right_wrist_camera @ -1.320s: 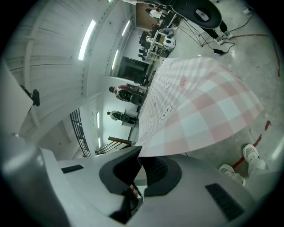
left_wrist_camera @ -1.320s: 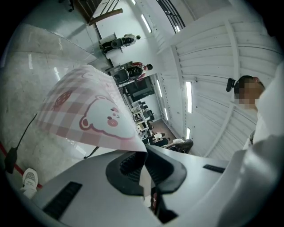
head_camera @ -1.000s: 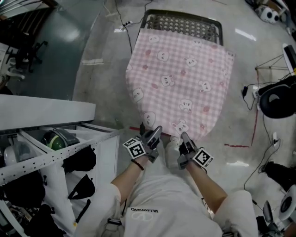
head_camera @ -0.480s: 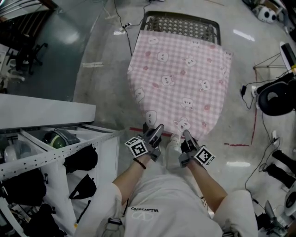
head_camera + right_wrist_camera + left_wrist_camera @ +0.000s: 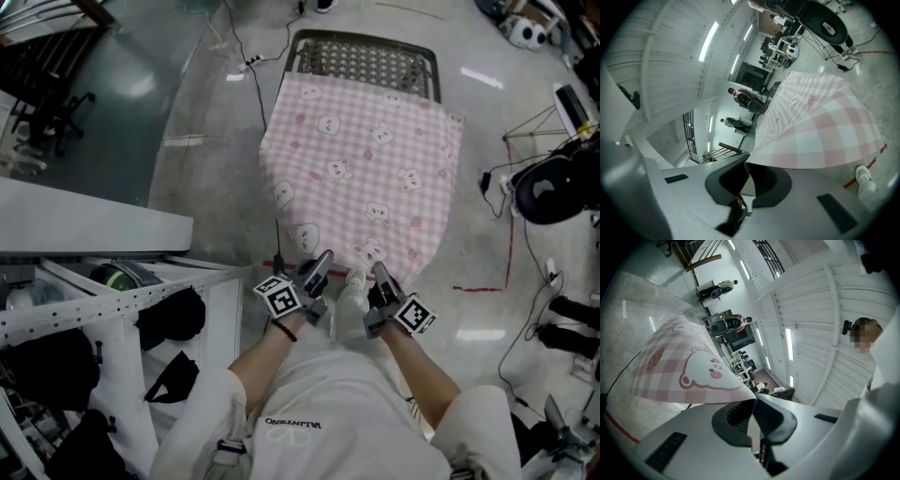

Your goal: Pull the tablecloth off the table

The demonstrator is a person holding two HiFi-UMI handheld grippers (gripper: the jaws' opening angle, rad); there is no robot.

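**A:** Head view, first item?

**B:** Tablecloth, pink check with bears, draped over the table. Only the table's far mesh strip is bare. Your left gripper and right gripper sit side by side at the near hem.

**A:** Left gripper view?

**B:** Your jaws are closed on the tablecloth's edge. A bear print lies just beyond them.

**A:** Right gripper view?

**B:** Same entry: your jaws are pinched on the hem, and the cloth spreads away above the floor.
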